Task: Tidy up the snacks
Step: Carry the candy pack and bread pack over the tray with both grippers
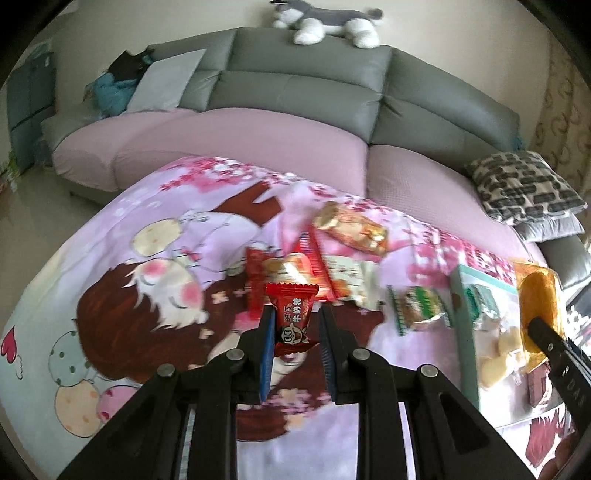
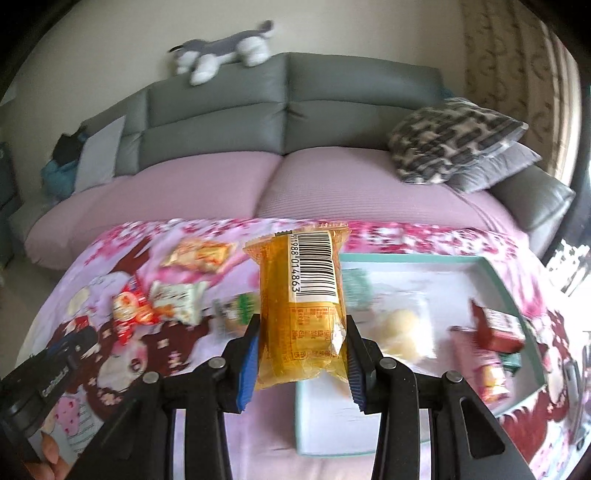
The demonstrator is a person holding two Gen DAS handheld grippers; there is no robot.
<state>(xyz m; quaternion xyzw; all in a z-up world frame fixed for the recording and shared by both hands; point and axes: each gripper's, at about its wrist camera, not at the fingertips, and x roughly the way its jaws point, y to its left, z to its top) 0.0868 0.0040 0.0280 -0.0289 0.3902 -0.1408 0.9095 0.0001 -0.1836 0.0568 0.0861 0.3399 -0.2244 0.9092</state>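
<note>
My left gripper [image 1: 295, 314] is shut on a small red candy packet [image 1: 292, 314] and holds it above the cartoon-print cloth. My right gripper [image 2: 301, 328] is shut on a yellow snack pack with a barcode [image 2: 303, 295], held upright near the left rim of the teal tray [image 2: 413, 258]. The yellow pack also shows at the right edge of the left wrist view [image 1: 537, 295], over the tray [image 1: 463, 332]. Loose snacks lie on the cloth: a gold packet [image 1: 351, 227], a red-and-white packet [image 1: 343, 277] and a green packet [image 1: 421, 304].
The tray holds pale round snacks [image 2: 402, 328], a red box [image 2: 498, 328] and a pink packet [image 2: 484, 369]. A grey sofa [image 1: 295, 85] with pink seat covers stands behind the table, with a patterned cushion [image 2: 450, 140] and a plush dog [image 1: 328, 18] on it.
</note>
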